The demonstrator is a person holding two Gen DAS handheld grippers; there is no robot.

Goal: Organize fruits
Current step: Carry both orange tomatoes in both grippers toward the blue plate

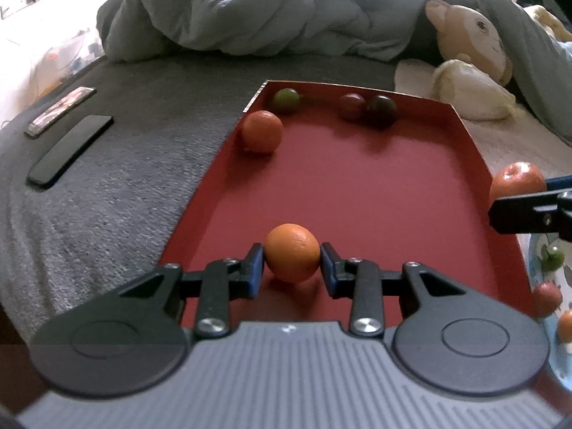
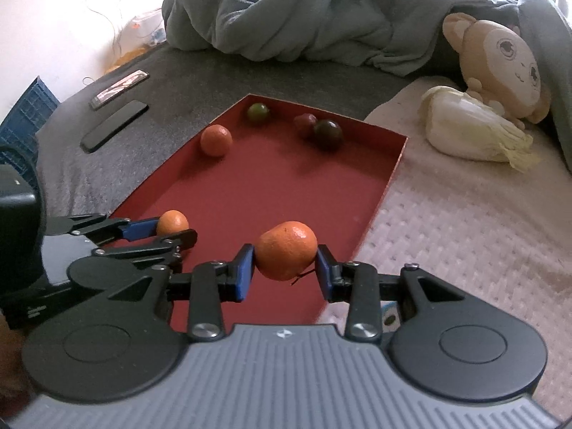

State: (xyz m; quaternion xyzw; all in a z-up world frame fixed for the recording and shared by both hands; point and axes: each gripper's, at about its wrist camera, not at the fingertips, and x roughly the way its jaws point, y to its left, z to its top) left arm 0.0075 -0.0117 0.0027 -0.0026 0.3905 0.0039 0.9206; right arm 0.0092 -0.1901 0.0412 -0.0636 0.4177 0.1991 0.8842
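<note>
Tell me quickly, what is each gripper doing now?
Left gripper: closed on an orange over the red tray.
Right gripper: closed on a tangerine.

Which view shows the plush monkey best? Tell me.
The right wrist view: the plush monkey shows its whole face and ear beside the cabbage. In the left wrist view it lies sideways, blurred, partly under the blanket.

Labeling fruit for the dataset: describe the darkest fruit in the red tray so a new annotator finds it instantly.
Find the red tray on the bed, then look along its far wall. The dark fruit sits right of centre there, touching a smaller reddish fruit. It is nearly black, unlike the green fruit and orange one to its left.
</note>
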